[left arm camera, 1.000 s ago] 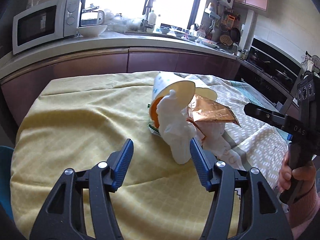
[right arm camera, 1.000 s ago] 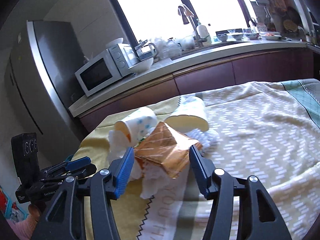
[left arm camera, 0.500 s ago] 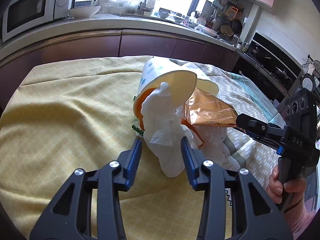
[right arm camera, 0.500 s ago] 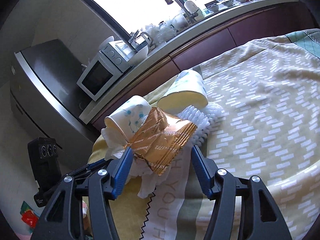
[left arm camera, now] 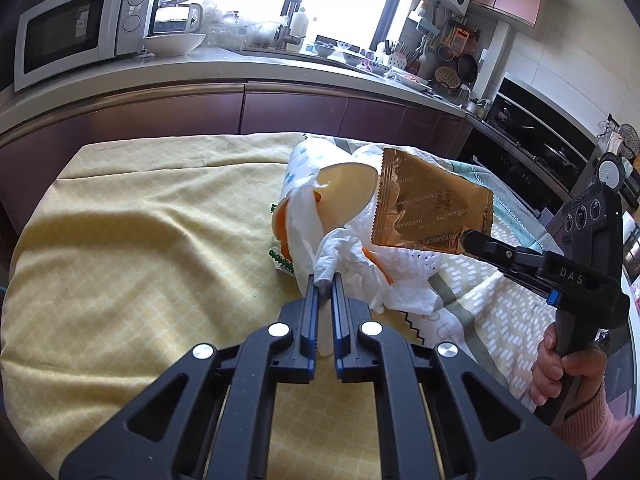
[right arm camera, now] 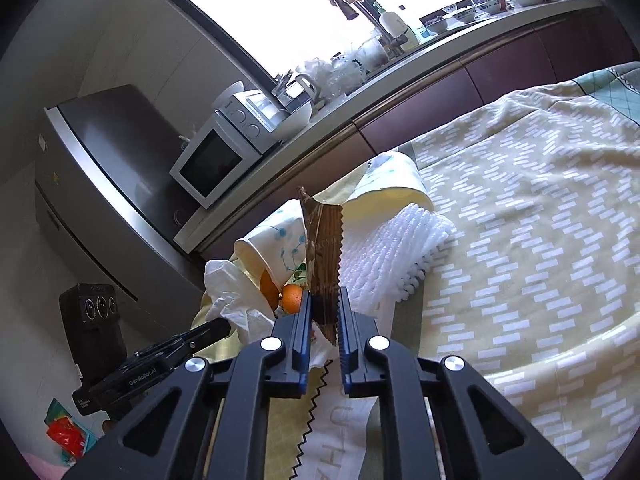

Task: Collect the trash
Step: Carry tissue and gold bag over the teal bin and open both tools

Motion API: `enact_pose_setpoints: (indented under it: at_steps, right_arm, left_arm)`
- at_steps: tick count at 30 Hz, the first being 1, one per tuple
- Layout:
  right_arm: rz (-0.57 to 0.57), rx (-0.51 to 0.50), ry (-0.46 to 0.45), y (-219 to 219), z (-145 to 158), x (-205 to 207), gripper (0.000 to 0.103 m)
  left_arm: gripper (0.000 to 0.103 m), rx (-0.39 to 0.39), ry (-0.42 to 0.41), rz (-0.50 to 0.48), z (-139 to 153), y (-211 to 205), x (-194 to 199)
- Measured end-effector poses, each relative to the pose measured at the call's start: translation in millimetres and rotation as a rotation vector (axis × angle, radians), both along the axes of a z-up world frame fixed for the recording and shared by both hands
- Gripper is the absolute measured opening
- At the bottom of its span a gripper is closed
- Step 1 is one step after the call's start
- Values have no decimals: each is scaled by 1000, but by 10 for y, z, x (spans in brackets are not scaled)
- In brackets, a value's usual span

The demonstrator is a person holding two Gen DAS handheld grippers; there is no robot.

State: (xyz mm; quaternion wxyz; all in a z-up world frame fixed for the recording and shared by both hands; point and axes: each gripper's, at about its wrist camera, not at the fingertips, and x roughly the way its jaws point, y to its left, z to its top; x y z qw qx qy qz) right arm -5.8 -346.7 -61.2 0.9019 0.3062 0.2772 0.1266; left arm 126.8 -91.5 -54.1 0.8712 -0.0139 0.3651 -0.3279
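Observation:
A heap of trash lies on the yellow tablecloth (left arm camera: 140, 264). My left gripper (left arm camera: 324, 280) is shut on a crumpled white tissue (left arm camera: 348, 256) at the heap's near side. The jaws of my right gripper (right arm camera: 323, 300) are closing on a gold foil wrapper (right arm camera: 322, 252), and its pads press the wrapper's lower edge. In the left wrist view the wrapper (left arm camera: 428, 204) stands lifted above the pile. A paper cup (left arm camera: 344, 188) lies tipped on its side, with orange peel (right arm camera: 292, 296) under it. A second cup (right arm camera: 392, 180) lies behind.
A white foam net (right arm camera: 392, 256) lies by the cups, and a green-printed packet (left arm camera: 280, 258) sticks out under the heap. The kitchen counter with a microwave (left arm camera: 80, 28) runs behind the table, and a fridge (right arm camera: 100, 184) stands beyond. A hand (left arm camera: 560, 364) holds the right gripper's handle.
Both grippers went from wide open to shut. The left closed on the tissue. The right closed on the gold wrapper and raised it upright off the pile.

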Motion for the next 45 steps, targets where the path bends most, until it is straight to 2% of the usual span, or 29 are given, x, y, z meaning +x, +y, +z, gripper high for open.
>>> enact_pose_setpoints:
  at_steps: [14, 24, 34, 45]
  right_arm:
    - [47, -45, -90, 153, 282, -181, 7]
    - [138, -69, -146, 445, 471, -197, 3]
    - [262, -9, -174, 783, 579, -99, 3]
    - [438, 47, -175, 1396, 621, 280, 3]
  left_arm:
    - [6, -49, -23, 119, 139, 780, -202]
    - [6, -57, -52, 211, 270, 1241, -315]
    - [6, -62, -71, 295, 336, 1704, -481]
    - [6, -62, -98, 439, 437, 2275, -670]
